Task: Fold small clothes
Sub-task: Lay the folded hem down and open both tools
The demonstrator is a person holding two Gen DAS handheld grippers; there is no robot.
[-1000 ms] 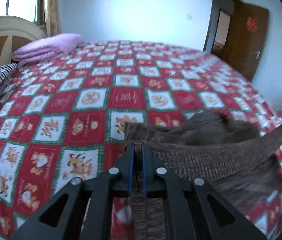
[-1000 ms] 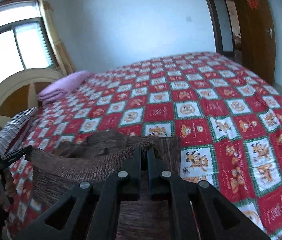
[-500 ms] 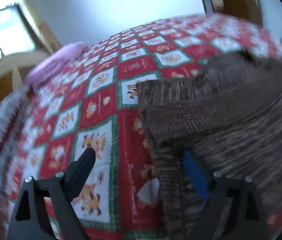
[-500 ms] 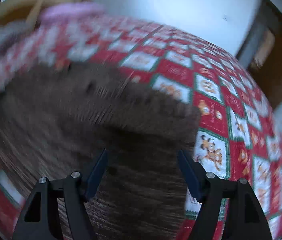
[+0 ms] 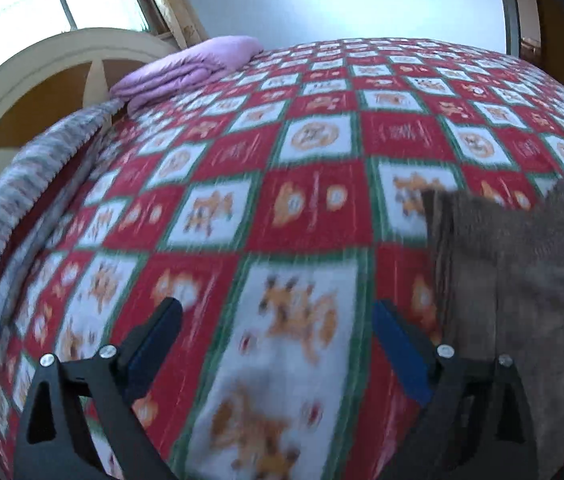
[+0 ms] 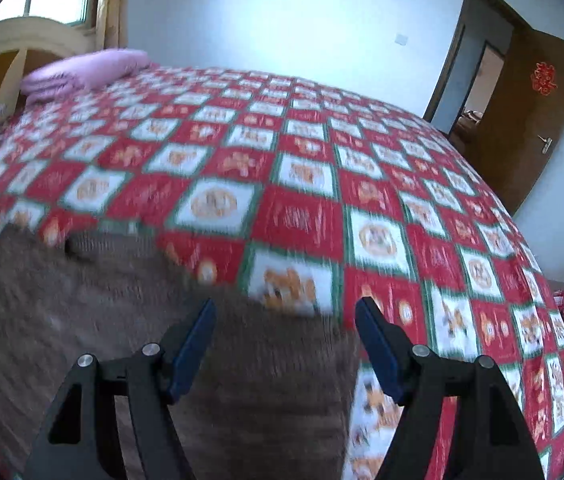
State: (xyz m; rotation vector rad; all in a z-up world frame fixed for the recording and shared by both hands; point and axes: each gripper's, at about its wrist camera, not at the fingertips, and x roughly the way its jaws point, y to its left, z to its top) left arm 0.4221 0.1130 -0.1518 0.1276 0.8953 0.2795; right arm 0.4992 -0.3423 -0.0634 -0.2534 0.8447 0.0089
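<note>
A brown knitted garment (image 5: 521, 280) lies flat on the red-and-white checked bedspread (image 5: 301, 208). In the left wrist view it lies to the right of my left gripper (image 5: 277, 306), whose jaws are opening wide over bare bedspread with nothing between them. In the right wrist view the garment (image 6: 82, 320) fills the lower left. My right gripper (image 6: 285, 303) hangs open above the garment's right edge, its blue pads (image 6: 192, 344) apart and not pressing the cloth. Both views are motion-blurred.
A folded pink blanket (image 5: 190, 68) lies at the head of the bed by the cream headboard (image 5: 42, 80). A grey striped cloth (image 5: 22, 184) runs along the left edge. A brown door (image 6: 529, 120) stands open on the right.
Both grippers were shut on the raised brown garment's edge; they have opened and let it go. The garment now lies on the bed. The left gripper has shifted left, off the cloth.
</note>
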